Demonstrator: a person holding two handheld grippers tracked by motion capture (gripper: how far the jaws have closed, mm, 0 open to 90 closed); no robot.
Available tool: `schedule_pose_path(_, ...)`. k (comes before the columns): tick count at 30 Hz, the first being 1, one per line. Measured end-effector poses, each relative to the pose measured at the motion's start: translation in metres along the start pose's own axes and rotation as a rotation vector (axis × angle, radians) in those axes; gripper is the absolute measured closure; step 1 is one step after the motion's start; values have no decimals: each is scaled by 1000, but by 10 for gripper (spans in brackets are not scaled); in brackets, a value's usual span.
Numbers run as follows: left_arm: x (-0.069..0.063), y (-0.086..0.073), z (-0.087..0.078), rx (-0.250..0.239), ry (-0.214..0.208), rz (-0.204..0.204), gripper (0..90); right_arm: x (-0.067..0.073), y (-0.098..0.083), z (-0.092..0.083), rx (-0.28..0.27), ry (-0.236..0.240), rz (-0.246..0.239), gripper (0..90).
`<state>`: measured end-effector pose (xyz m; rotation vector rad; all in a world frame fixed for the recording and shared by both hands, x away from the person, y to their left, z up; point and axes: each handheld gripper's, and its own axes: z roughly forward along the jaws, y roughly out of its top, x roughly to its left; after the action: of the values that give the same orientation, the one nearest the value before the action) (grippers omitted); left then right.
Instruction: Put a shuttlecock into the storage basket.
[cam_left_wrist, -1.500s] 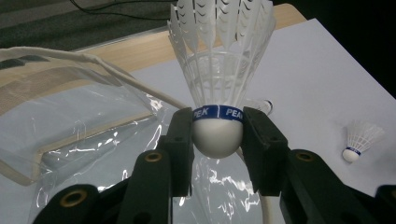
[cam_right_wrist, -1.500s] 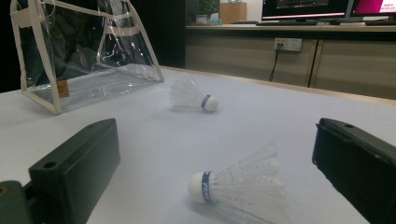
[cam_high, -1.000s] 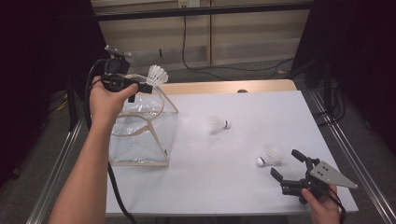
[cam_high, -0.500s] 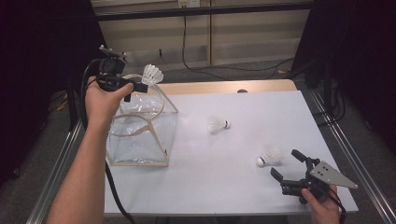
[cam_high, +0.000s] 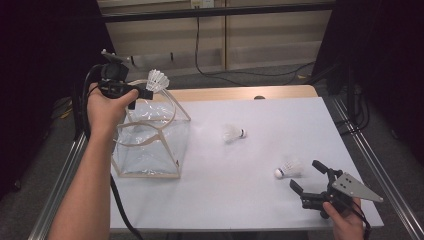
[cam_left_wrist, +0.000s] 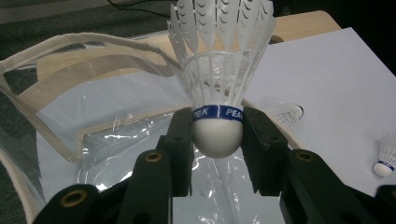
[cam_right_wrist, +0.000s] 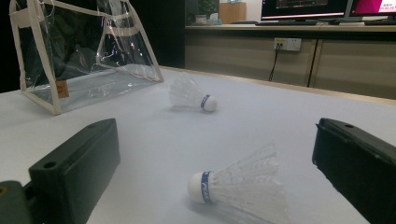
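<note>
Shuttlecock (cam_left_wrist: 218, 79) is clamped by its cork in the left gripper (cam_high: 131, 92) above the clear bag (cam_high: 150, 145), apparently for dropping in; the right gripper (cam_high: 312, 182) is held wide open near another shuttlecock (cam_high: 287, 169).

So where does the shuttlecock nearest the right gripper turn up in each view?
High view: nearest shuttlecock lies lower right, just ahead of the right gripper.
Left gripper view: at the right edge, partly cut off.
Right gripper view: bottom centre, between the open jaws.
Shared landmark: the clear bag.
</note>
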<state>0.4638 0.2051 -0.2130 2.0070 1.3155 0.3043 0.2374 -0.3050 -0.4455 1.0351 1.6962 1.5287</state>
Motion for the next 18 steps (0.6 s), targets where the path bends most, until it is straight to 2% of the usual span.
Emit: schedule_pose_path(18, 14, -7, 3, 5, 39, -39, 654, 0, 0, 0, 1, -1, -1, 7)
